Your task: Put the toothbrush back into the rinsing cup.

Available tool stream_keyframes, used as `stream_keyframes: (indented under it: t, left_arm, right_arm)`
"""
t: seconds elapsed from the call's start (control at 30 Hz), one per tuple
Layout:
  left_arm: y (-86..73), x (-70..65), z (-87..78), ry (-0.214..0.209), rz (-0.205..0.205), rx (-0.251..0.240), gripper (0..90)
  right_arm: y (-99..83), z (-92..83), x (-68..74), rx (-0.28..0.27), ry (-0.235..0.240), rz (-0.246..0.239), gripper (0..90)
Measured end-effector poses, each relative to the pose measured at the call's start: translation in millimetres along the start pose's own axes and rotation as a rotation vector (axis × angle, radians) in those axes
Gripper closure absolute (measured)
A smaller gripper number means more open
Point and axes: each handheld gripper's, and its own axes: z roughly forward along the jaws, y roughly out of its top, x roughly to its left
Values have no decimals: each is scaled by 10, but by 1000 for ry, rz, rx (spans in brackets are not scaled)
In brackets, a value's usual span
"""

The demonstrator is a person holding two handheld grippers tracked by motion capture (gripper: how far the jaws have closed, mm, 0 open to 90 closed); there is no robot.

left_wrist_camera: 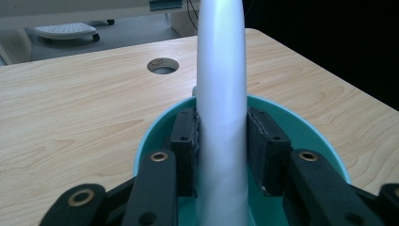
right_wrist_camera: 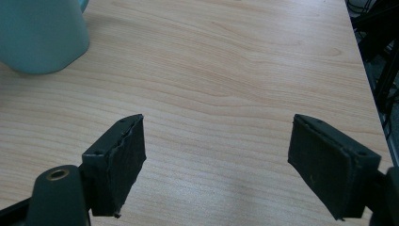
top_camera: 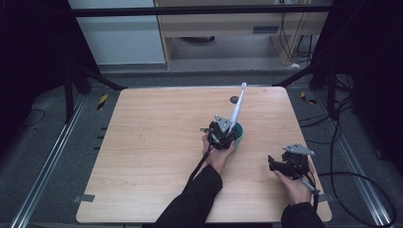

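A: Nearest the person, what is the right gripper [top_camera: 274, 165] doing?

B: It sits low over the near right part of the table [top_camera: 157, 142], held in the right hand [top_camera: 295, 185]. In the right gripper view its jaws stand wide apart with nothing between them, just bare wood below.

A: And the left gripper [top_camera: 230, 135]?

B: A little farther in, near the middle of the table, in the left hand [top_camera: 216, 154]. Its jaws are clamped on the toothbrush [top_camera: 236, 109], low on the white handle. In the left gripper view the pads [left_wrist_camera: 184, 141] press the handle from both sides.

A: Where is the toothbrush, then?

B: Its lower end is down inside the teal cup [top_camera: 238, 136], and the gripped part sits at the cup's mouth. It leans, with the head up and away from the person. The cup stands on the table, touching the gripper's far side.

A: Anything beyond that?

B: A small round hole [top_camera: 234, 99] in the tabletop, just past the cup, and the floor behind the far edge.
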Motion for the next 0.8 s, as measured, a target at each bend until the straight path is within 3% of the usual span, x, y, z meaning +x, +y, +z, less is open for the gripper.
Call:
stream_keyframes:
  t: [0.23,0.47,0.63,0.77,0.8]
  left_arm:
    - [-20,-25,-16,-6,39,17,654]
    - [-18,-21,-50,-53,63,19,555]
    - [25,46,-206,-114,68,7,465]
    - [102,166,-406,-148,66,-4,424]
    - [140,253,-512,-162,64,-2,392]
  right_arm:
    - [1,-3,-6,0,-2,4,194]
    - [3,-4,-1,-1,-1,3,194]
    - [2,-15,-14,-6,1,13,193]
    - [3,-19,-17,-12,-5,17,190]
    - [3,-23,-13,-12,-7,17,188]
